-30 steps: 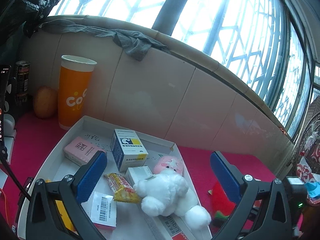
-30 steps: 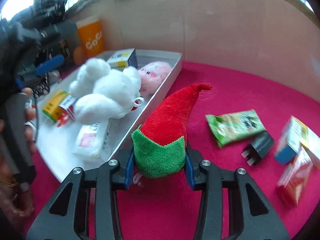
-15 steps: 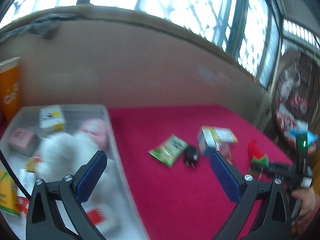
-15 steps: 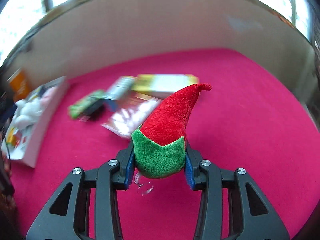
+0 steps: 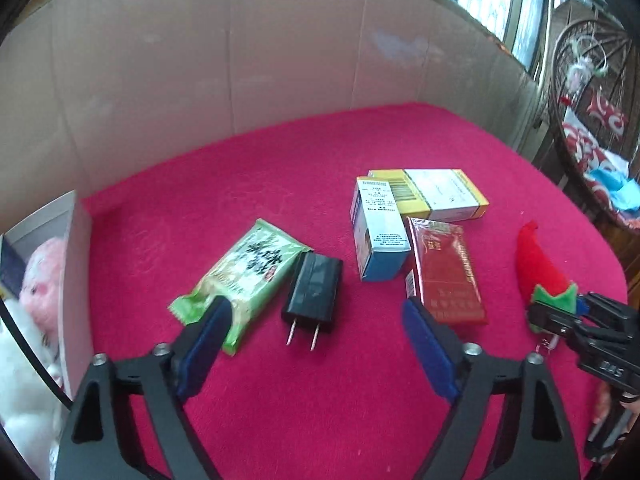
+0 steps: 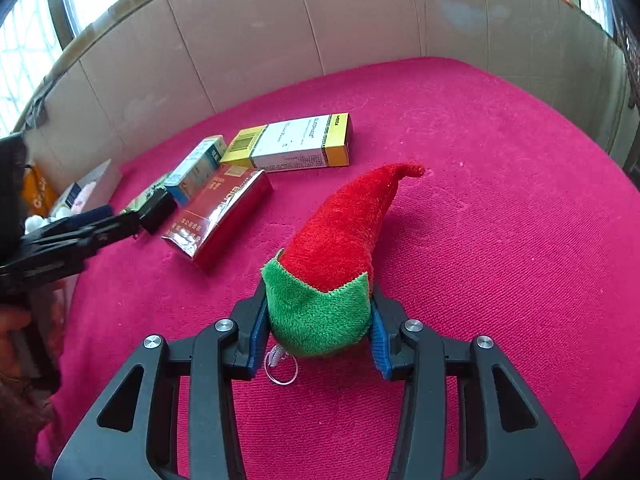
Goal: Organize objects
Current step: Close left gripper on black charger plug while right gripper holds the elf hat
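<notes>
- The right gripper (image 6: 318, 344) pinched the green base of a red plush hat (image 6: 340, 248) just above the pink surface (image 6: 500, 220).
- The left gripper (image 5: 316, 344) stood spread, its jaws having just narrowed, nothing held, with a black plug (image 5: 314, 294) lying ahead between its fingers.
- A green packet (image 5: 244, 276) lay beside the plug.

left gripper (image 5: 316, 344) – swung from tray to black charger (image 5: 313, 292) | jaws narrowing, empty

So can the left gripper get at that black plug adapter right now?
Probably yes. The left gripper is open and empty, its jaws just narrowing, with the black plug adapter just ahead between them. Nothing lies on top; the green snack packet touches one side.
</notes>
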Tool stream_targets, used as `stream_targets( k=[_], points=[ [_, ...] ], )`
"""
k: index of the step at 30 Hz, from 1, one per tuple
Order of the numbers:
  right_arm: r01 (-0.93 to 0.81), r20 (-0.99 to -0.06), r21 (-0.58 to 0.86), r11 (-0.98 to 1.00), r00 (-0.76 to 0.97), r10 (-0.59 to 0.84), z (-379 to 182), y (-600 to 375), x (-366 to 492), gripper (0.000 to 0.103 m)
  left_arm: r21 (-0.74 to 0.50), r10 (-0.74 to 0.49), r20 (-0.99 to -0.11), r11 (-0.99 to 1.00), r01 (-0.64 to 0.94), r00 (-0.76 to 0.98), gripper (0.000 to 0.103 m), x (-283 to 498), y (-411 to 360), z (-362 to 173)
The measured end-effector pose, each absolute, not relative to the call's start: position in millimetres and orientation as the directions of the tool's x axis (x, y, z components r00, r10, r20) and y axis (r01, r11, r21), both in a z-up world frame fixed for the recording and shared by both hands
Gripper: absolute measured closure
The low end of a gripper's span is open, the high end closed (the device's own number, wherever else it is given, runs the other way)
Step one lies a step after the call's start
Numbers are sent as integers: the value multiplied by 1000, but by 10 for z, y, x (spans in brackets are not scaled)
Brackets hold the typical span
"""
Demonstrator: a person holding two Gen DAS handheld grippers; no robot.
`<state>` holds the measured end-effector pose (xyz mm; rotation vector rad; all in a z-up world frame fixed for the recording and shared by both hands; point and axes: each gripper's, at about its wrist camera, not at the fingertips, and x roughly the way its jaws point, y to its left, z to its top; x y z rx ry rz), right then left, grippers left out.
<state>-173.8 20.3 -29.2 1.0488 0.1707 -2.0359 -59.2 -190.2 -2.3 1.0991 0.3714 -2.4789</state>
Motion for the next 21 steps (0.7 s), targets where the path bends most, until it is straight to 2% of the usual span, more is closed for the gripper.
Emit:
stream_targets(
  k=[3, 6, 11, 12, 14, 15, 17, 21],
  points=[
    [715, -721, 262, -648, -301, -624, -309, 211, -1758, 61, -50, -250, -765, -896, 442, -594, 29, -721, -1859, -98],
    [712, -713, 288, -641, -287, -640, -318, 226, -1772, 60, -5, -276, -778, -895, 445, -565, 29, -828, -1862, -194],
    [704, -701, 325, -631, -268, -660, -335, 264, -1806, 60, -14, -266, -780, -898, 441, -567, 31, -888, -1914, -211],
    [703, -700, 329, -630, -266, -663, -337, 266, -1807, 60, -3, -268, -779, -902, 432, -566, 33, -894, -1899, -213],
    [702, -698, 334, -629, -264, -665, -338, 265, -1808, 60, 2, -265, -774, -910, 415, -576, 53, -884, -1856, -201],
    [701, -698, 337, -629, -263, -667, -339, 267, -1808, 60, 9, -267, -771, -912, 410, -578, 57, -870, -1833, -194],
    [700, -696, 341, -627, -260, -669, -339, 268, -1812, 60, 13, -272, -765, -913, 408, -584, 74, -844, -1799, -190],
    [701, -697, 337, -628, -262, -667, -341, 268, -1819, 60, 35, -287, -756, -915, 401, -588, 74, -770, -1719, -177]
  ],
)
